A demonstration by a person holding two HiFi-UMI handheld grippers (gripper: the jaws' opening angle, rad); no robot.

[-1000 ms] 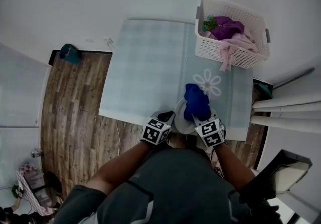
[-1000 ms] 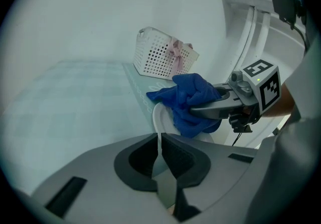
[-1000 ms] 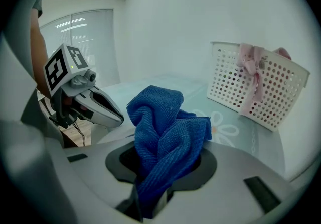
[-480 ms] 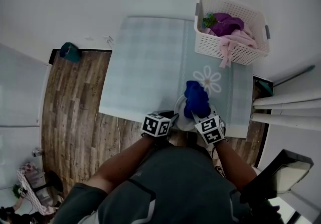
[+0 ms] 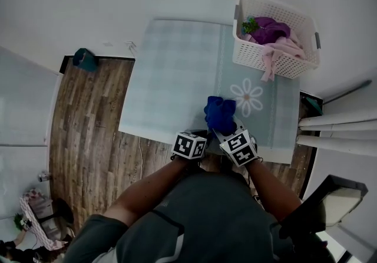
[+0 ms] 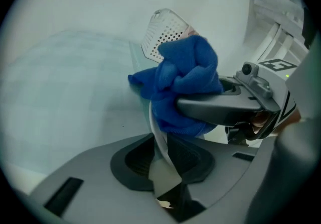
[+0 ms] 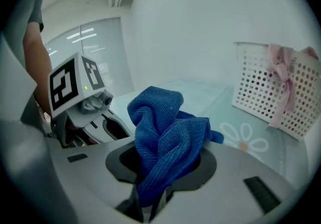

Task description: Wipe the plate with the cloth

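L claw (image 6: 168, 157) jaws apart, just closing in a bit, plate (image 6: 156, 137) rim between them. R claw (image 7: 160, 168) clamped on blue cloth (image 7: 165, 137), right by plate at worktop (image 5: 171, 79) front edge.

The left forearm (image 5: 147, 190) and right forearm (image 5: 269, 188) reach forward side by side. The left gripper (image 5: 201, 136), angled down, has just been closing slightly, its jaws apart around the plate rim (image 6: 160, 146). The right gripper (image 5: 225, 134) clamps the cloth (image 5: 220, 113)
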